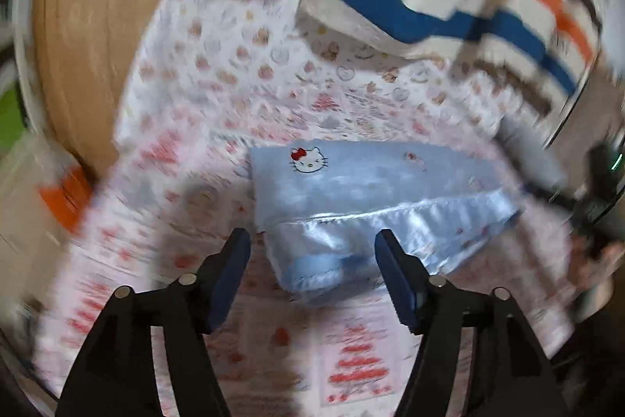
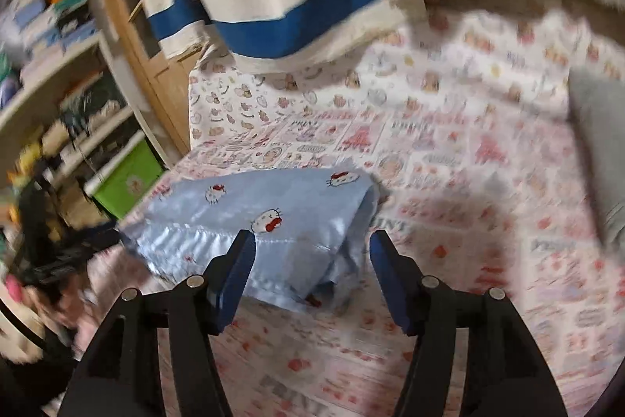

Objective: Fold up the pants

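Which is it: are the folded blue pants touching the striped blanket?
Apart. The right wrist view shows printed sheet between the blue pants and the striped blanket.

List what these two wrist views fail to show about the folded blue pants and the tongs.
- Pants: underside hidden against the sheet in both views; how many layers are folded, unclear.
- Right tongs: near finger covers part of the shiny edge.
- Left tongs: open, but motion blur hides whether they touch fabric.
- Shelf contents: blurred, right view.
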`<action>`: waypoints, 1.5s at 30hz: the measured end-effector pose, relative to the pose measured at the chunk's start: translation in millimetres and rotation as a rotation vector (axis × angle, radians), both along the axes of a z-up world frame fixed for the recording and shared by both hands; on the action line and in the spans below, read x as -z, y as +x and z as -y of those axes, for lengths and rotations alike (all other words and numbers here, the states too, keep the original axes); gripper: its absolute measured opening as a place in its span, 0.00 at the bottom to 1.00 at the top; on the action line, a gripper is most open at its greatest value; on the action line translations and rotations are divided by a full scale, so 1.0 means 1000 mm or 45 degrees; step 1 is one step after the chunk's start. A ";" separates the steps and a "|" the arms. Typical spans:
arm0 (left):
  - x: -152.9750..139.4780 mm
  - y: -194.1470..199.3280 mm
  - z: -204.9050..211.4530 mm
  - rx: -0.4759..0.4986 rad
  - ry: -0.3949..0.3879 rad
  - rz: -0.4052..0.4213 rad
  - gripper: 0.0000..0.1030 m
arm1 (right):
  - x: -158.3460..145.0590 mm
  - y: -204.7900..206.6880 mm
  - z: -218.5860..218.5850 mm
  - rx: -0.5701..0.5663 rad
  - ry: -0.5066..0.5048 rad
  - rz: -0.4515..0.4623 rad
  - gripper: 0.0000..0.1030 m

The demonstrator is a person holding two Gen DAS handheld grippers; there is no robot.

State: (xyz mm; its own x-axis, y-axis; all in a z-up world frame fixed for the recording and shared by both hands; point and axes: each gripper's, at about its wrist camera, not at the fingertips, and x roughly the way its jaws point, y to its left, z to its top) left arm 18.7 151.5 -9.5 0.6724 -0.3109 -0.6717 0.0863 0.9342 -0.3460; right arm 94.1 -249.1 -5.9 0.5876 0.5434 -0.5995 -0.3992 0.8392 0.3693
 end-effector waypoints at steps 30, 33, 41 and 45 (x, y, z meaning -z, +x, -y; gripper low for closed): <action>-0.005 -0.057 0.043 -0.032 0.384 0.280 0.49 | 0.019 -0.034 -0.023 0.043 -0.357 0.182 0.09; -0.016 -0.065 0.055 -0.042 0.445 0.406 0.65 | 0.016 -0.035 -0.019 0.081 -0.298 0.177 0.38; -0.031 -0.070 0.076 -0.061 0.460 0.586 1.00 | 0.000 -0.048 -0.023 0.115 -0.262 0.314 0.85; -0.029 -0.062 0.076 -0.075 0.449 0.551 1.00 | -0.002 -0.049 -0.029 0.109 -0.274 0.321 0.87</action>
